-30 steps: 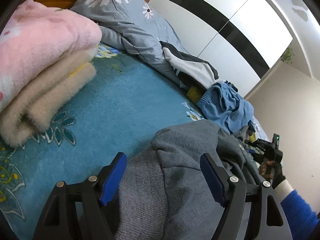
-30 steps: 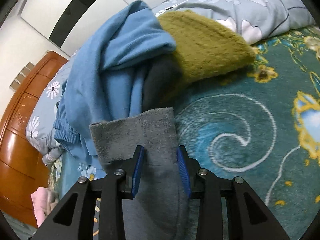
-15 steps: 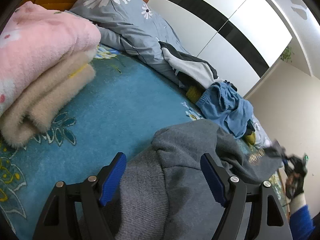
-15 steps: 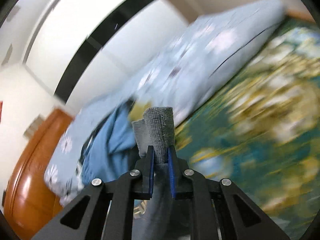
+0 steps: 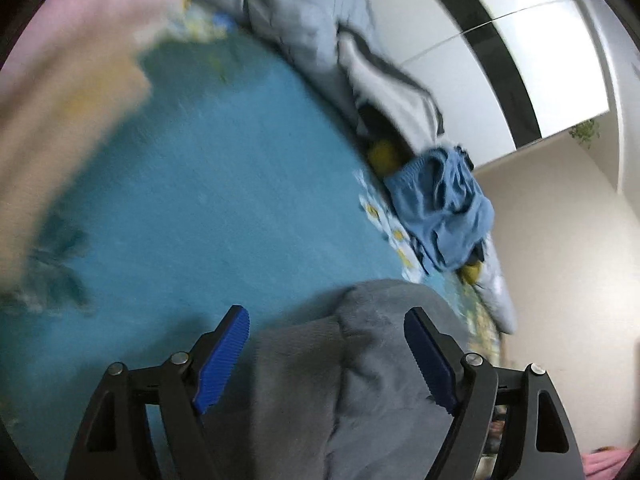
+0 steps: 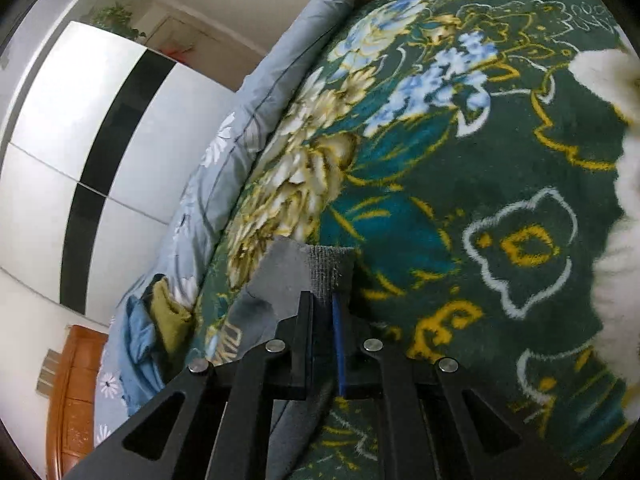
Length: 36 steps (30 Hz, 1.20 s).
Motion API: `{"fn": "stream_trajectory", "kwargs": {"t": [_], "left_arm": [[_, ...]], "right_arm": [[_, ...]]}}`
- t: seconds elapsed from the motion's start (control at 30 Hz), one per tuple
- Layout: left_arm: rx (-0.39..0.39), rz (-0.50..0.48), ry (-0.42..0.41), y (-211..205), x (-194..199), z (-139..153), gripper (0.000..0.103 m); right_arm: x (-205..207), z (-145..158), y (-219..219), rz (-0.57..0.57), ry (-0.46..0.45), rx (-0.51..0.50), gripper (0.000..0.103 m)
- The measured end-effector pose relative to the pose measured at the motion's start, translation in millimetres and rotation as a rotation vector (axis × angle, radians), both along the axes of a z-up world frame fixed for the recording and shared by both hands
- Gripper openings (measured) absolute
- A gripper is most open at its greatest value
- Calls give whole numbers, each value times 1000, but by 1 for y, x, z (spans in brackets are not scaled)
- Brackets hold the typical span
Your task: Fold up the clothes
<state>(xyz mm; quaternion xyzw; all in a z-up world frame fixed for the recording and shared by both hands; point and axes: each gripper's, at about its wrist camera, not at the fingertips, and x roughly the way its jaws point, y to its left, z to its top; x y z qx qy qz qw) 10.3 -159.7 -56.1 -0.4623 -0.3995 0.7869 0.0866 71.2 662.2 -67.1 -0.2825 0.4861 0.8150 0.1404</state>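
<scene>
Right claw clamped on grey cuff, jaws nearly together, only a thin strip of ribbed hem showing past the tips. Left claw wide apart, straddling grey sweater without pinching it; pads clear of fabric on both sides as far as visible.

Sweater bunched on blanket, bulk under left claw, one cuff out at right claw. Not flat, no fold made yet by the look of it.

Risks from here:
- Shallow bite on cuff. Likely to slip out under a hard pull, since ribbed hem stretches.
- Nothing pinning the body. Pulling the sleeve probably drags the whole sweater across blanket instead of straightening it.
- Left view motion-blurred, so closing now could miss, or grab a double layer at the hood ridge and lock in a wrinkle.
- Fleecy blanket grips knit; could bunch the underside on a drag.
- Blue garment and yellow item heaped beyond sweater, at blanket's far edge against duvet. Wide sweep could snag them.
- White fluffy thing at blanket's edge in right view, identity unclear.

Containers: none in view. Loose piles on blanket only; blurred pink-and-beige stack at its far left corner.
</scene>
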Motion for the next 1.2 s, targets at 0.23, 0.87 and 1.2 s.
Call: {"fn": "stream_trajectory", "kwargs": {"t": [0.23,0.87,1.2], "left_arm": [[61,-3,-41,22,0,-8,80],[-316,-454,193,191,89,25,58],[-10,-293,210,140,64,25,71]], "right_arm": [[10,43,-26,133,33,140,11],[-17,17,-233,685,118,63,11],[-28,-8,-273,762,90,3,11]]}}
